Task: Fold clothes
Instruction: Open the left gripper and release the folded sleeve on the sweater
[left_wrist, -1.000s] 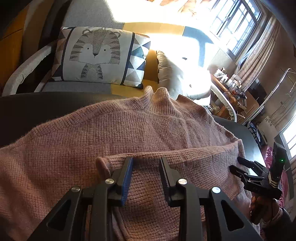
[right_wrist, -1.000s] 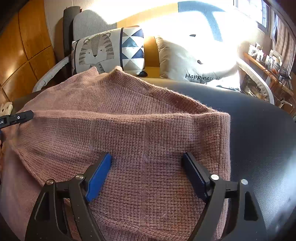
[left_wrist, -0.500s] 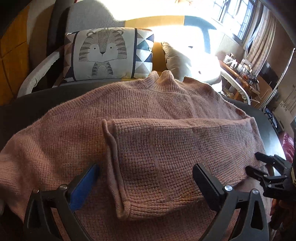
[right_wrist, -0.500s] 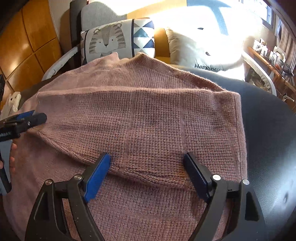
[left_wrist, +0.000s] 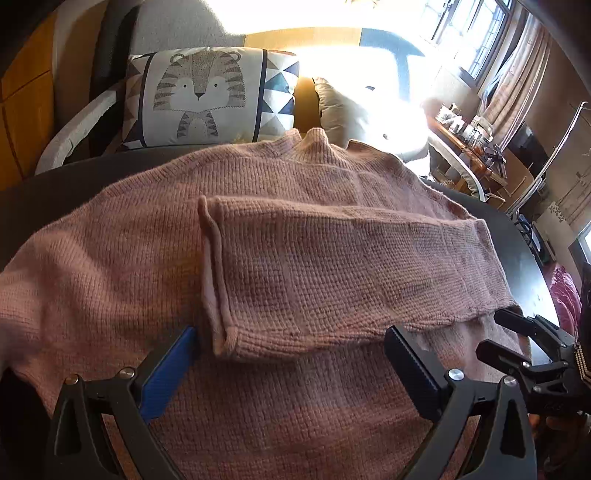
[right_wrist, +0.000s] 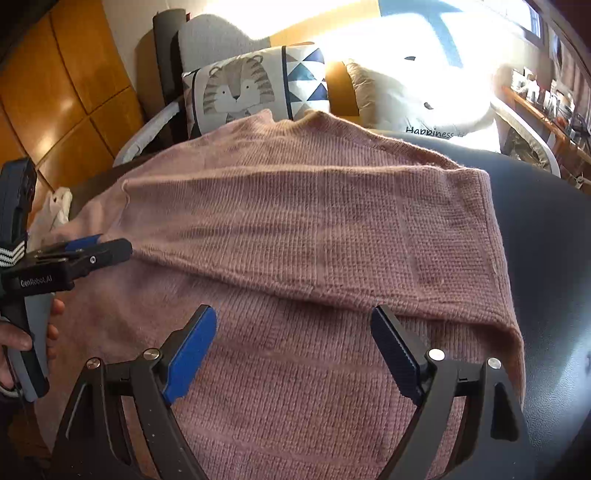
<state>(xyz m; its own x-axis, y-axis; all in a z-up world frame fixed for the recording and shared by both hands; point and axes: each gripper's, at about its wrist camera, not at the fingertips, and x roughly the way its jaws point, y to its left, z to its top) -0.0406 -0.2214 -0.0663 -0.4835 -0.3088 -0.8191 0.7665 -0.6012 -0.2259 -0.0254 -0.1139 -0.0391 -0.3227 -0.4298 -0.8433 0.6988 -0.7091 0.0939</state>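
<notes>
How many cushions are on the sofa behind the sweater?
2. A tiger-print cushion with blue triangles stands at the left of the sofa; a white cushion lettered "Happiness" sits to its right, washed out by sunlight. More may be hidden behind the pink knitted sweater.

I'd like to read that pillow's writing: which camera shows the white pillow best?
The right wrist view: the white pillow shows its bear face and the word "Happiness". In the left wrist view the same pillow is washed out by sunlight, with no writing readable.

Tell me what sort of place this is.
Probably a home living room: a sofa with a tiger cushion, a curtained window, and a pink sweater spread over a dark table.
</notes>
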